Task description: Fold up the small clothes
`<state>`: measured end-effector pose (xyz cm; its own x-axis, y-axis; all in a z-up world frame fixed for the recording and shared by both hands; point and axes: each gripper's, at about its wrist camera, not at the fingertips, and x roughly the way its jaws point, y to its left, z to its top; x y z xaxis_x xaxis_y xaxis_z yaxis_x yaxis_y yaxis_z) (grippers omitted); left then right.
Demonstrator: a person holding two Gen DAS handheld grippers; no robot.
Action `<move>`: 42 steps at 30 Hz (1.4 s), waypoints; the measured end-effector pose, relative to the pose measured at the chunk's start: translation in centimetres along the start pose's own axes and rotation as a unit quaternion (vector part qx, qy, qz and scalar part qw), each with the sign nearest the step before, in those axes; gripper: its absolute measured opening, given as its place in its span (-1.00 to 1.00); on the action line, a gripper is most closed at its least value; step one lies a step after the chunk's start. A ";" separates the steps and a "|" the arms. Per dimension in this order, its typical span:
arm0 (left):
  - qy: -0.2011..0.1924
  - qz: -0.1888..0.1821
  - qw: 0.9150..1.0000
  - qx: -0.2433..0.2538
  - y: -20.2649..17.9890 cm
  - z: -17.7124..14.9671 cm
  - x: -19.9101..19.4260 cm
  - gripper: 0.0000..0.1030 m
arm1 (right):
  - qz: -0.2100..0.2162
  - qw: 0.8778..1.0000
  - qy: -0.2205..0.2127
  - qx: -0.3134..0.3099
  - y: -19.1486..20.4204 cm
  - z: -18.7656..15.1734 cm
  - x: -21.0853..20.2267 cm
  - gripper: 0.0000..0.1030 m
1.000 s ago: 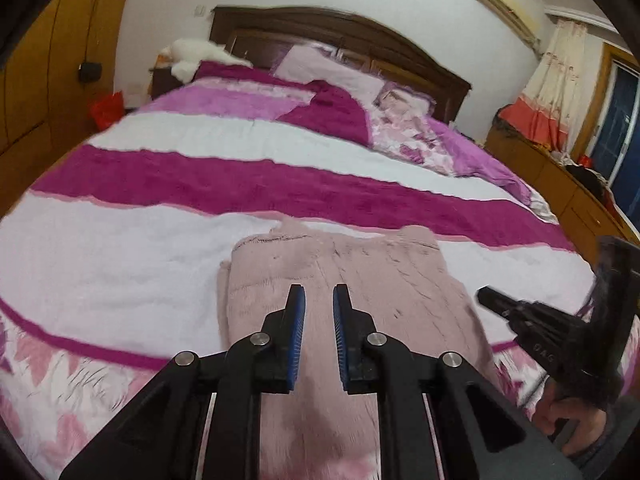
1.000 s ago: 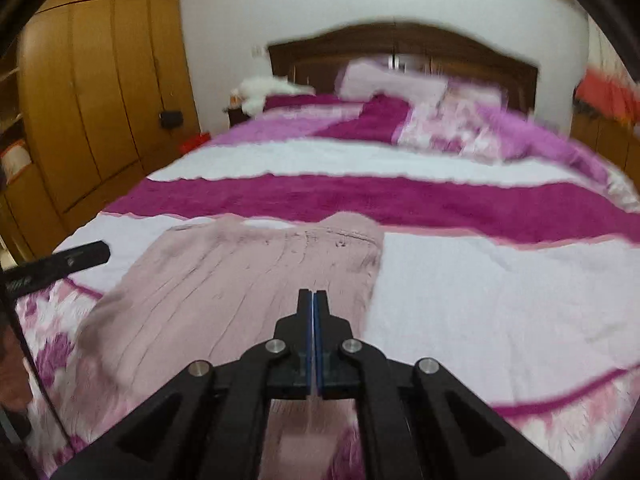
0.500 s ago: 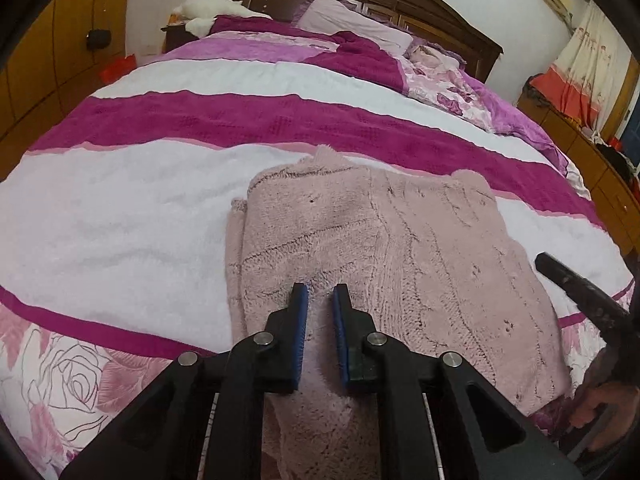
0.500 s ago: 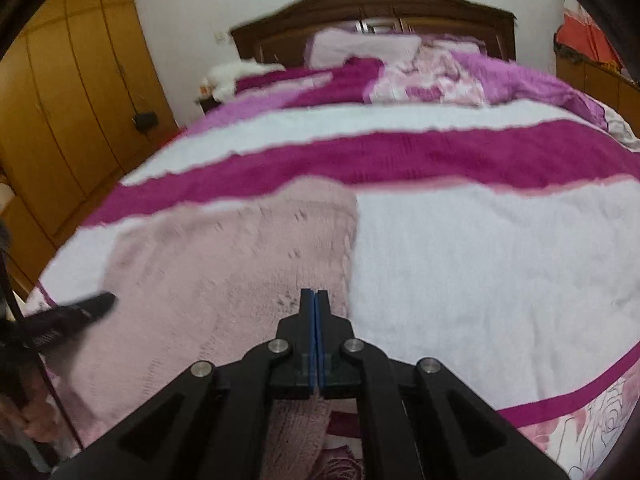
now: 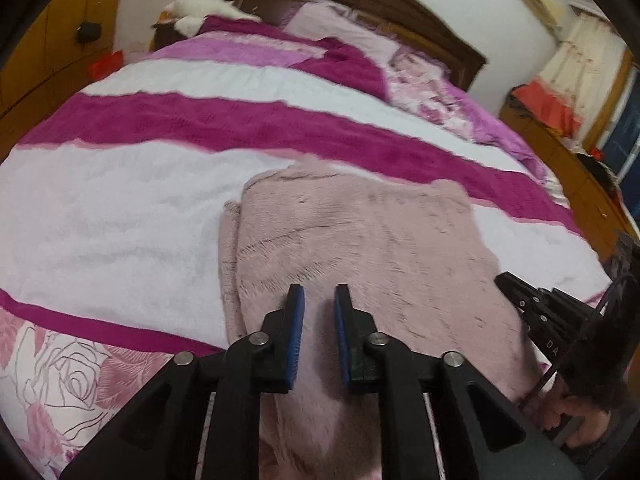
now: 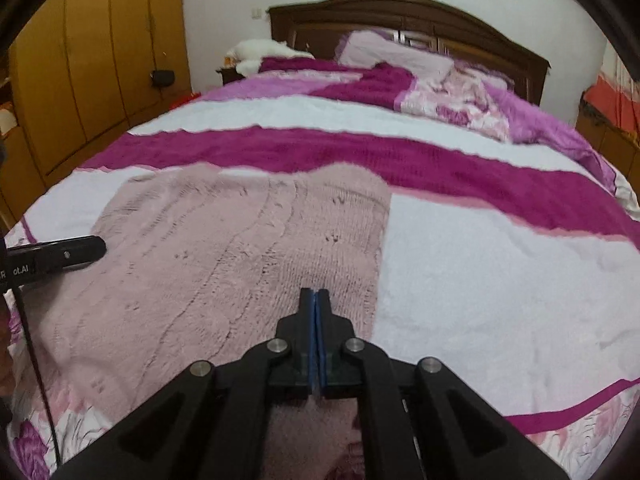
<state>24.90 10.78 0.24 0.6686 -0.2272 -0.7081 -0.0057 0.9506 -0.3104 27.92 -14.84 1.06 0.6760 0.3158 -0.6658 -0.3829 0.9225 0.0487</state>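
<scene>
Folding partly done, by the look | fuzzy pale-pink knitted sweater (image 5: 360,248) flat on striped magenta-and-white bed cover (image 5: 120,208), sleeve tucked beneath sweater's left edge | left gripper (image 5: 319,300) over sweater's near hem, fingers apart, empty | right gripper (image 6: 315,300) near sweater's right edge, fingers together, no cloth visibly pinched | remaining: likely halving hem toward collar

Left gripper (image 5: 319,300) parted; right gripper (image 6: 315,300) pressed closed.

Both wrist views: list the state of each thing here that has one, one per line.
Pink knitted sweater: lying flat on the bed, partly folded, left edge doubled over.
Left gripper: open, above the sweater's near part, holding nothing.
Right gripper: shut, nothing visible between the pads.
Striped blanket: spread across the bed.
</scene>
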 end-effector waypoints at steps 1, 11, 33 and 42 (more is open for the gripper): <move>-0.008 -0.016 1.000 0.001 0.1 -0.1 -0.7 -0.90 | 0.008 1.000 -0.006 0.007 -0.4 0.0 -0.5 -0.46; -0.050 -0.125 0.991 -0.012 1.6 0.5 -4.3 0.05 | 0.020 0.998 -0.054 0.022 -4.2 0.4 -5.4 0.62; 0.094 -0.218 0.959 -0.157 7.5 0.4 4.4 0.19 | 0.314 0.917 0.080 0.231 -9.3 -2.3 6.1 0.65; 0.102 -0.210 0.964 -0.126 5.5 1.6 6.0 0.19 | 0.350 0.903 0.107 0.224 -8.1 0.2 10.0 0.53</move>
<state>30.08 14.96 -4.66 0.4905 -0.6430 -0.5882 0.0362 0.6894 -0.7235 37.90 -19.13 -5.84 0.2109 0.8511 -0.4808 -0.3434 0.5250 0.7787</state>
